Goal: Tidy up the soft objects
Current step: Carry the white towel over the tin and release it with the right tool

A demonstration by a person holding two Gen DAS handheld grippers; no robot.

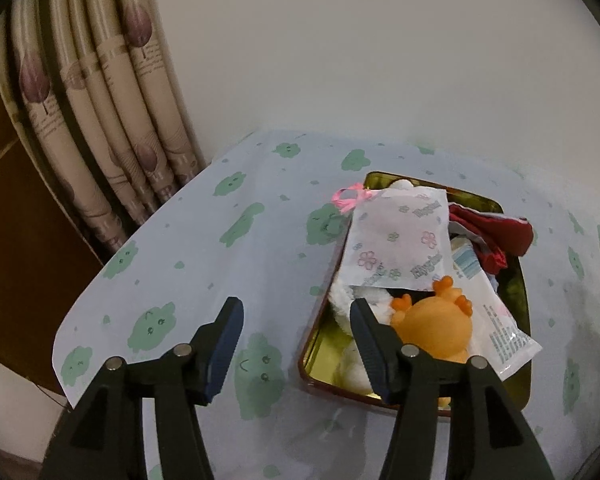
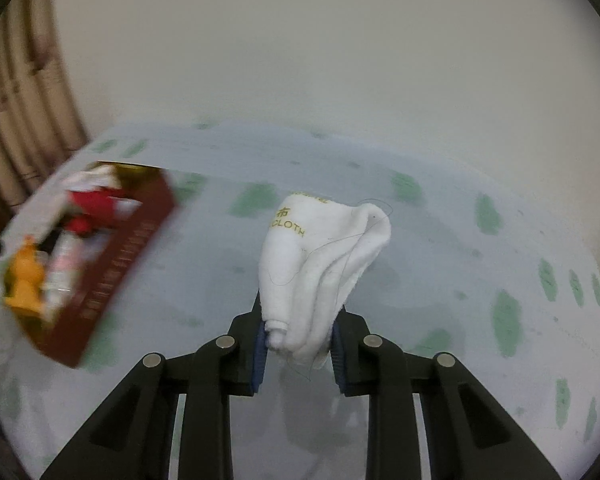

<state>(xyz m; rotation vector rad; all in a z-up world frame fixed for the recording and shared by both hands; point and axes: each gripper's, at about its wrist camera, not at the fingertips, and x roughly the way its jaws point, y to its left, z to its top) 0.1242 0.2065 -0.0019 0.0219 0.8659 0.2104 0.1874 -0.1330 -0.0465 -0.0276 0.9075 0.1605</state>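
Pale blue cloth with green cloud faces covers your table [image 1: 204,240], and a beige patterned curtain [image 1: 100,120] hangs at its far left corner against the plain wall. On the cloth sits a tin box [image 1: 518,292], gold inside and dark red outside, already crowded: a white flowered packet [image 1: 400,236] lies across the top with a pink ribbon [image 1: 350,197] at its far corner, red fabric [image 1: 488,232] bunches at the far right, a long white sachet [image 1: 504,332] hangs over the near right rim, and an orange rubber toy [image 1: 436,324] rests near the front on something white and fluffy [image 1: 342,300]. Your left gripper [image 1: 296,310] hangs with its jaws spread wide and nothing between them; one finger is over the bare cloth, the other over the box's near left corner, just beside the toy.

Your right gripper [image 2: 300,320] is pinched on a folded white towel [image 2: 324,256] with gold lettering, lifted clear of the table, its shadow on the cloth below. From that side the box [image 2: 112,264] lies well apart to the left, blurred.
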